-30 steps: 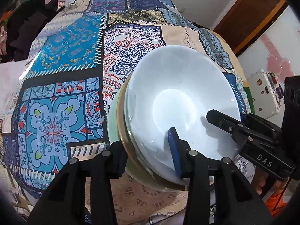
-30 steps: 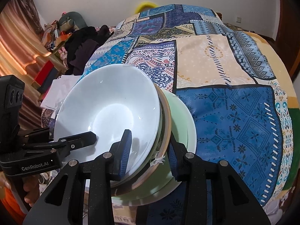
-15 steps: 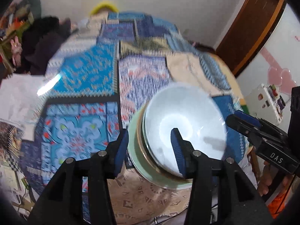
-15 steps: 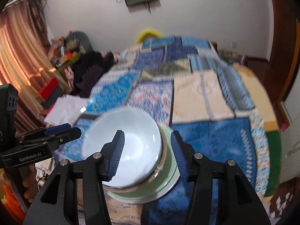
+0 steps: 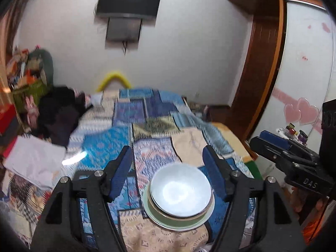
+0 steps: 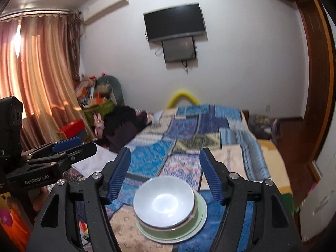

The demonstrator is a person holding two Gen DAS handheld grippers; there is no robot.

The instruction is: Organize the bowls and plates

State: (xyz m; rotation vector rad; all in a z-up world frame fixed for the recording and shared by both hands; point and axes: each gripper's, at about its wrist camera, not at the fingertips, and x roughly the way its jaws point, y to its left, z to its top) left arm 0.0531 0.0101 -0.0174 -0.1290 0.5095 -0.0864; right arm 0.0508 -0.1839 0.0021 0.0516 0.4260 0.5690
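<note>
A stack of dishes sits on the patterned bedspread near the bed's front edge: a white bowl (image 5: 180,190) on top, a brown-rimmed bowl (image 5: 168,215) under it, and a pale green plate (image 5: 180,224) at the bottom. The same white bowl (image 6: 163,202) and green plate (image 6: 189,234) show in the right wrist view. My left gripper (image 5: 168,168) is open and empty, raised above and behind the stack. My right gripper (image 6: 164,169) is open and empty, also raised clear of the stack. Each gripper shows at the edge of the other's view.
The patchwork bedspread (image 5: 147,126) covers the bed. Dark clothes (image 5: 61,113) and white paper (image 5: 35,161) lie at the left. A wardrobe door (image 5: 304,84) stands at the right, curtains (image 6: 42,84) at the left, a wall screen (image 6: 174,23) ahead.
Both grippers let go of the stack's rim, opened wide and pulled up and back. The stack now rests flat on the bed and looks much smaller.
</note>
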